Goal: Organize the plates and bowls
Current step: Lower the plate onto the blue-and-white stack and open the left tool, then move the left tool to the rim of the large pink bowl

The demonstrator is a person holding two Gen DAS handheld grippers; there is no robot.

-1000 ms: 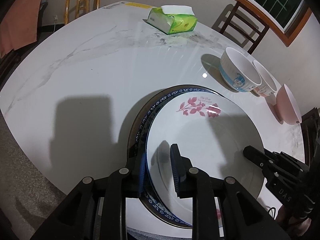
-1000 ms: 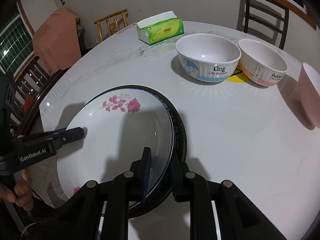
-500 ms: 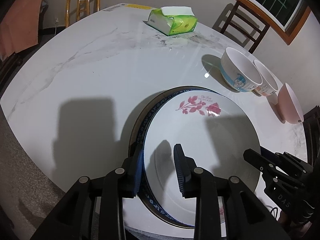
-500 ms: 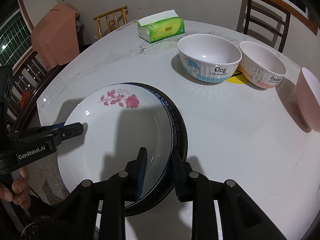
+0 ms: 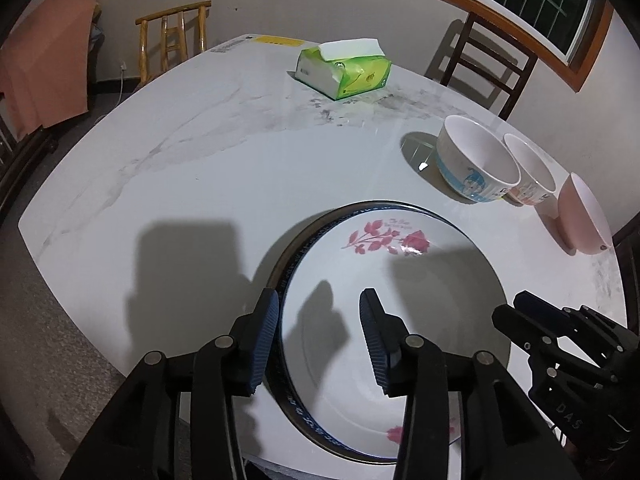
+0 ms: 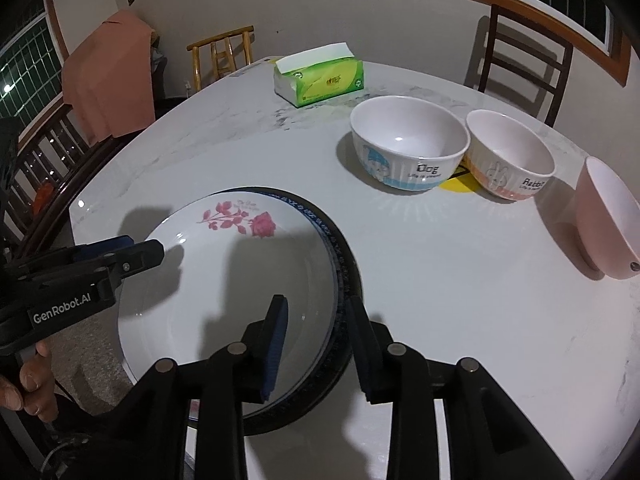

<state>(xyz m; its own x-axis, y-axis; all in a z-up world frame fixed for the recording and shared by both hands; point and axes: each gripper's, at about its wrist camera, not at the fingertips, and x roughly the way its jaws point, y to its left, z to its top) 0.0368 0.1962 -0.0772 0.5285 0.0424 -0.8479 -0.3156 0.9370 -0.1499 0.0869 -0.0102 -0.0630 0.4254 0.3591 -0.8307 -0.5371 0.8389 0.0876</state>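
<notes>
A white plate with pink roses (image 5: 404, 292) (image 6: 224, 280) lies on a blue-rimmed dark plate (image 5: 296, 240) (image 6: 344, 264) at the table's near edge. My left gripper (image 5: 318, 320) is open, its jaws astride the plates' left rim without touching. My right gripper (image 6: 316, 328) is open astride the right rim. Each gripper shows in the other's view, the right (image 5: 516, 316) and the left (image 6: 148, 252). A blue "Dog" bowl (image 6: 408, 148), a "Rabbit" bowl (image 6: 510, 156) and a pink bowl on its side (image 6: 608, 224) stand to the right.
A green tissue box (image 5: 344, 68) (image 6: 320, 76) sits at the far side of the white marble table (image 5: 200, 160). Wooden chairs (image 6: 520, 64) stand around it, one draped with an orange cloth (image 6: 108, 84). A yellow sticker (image 6: 460, 184) lies between the bowls.
Both grippers have opened and let go of the rose plate, which now rests on the dark plate. Both have drawn back and up a little.
</notes>
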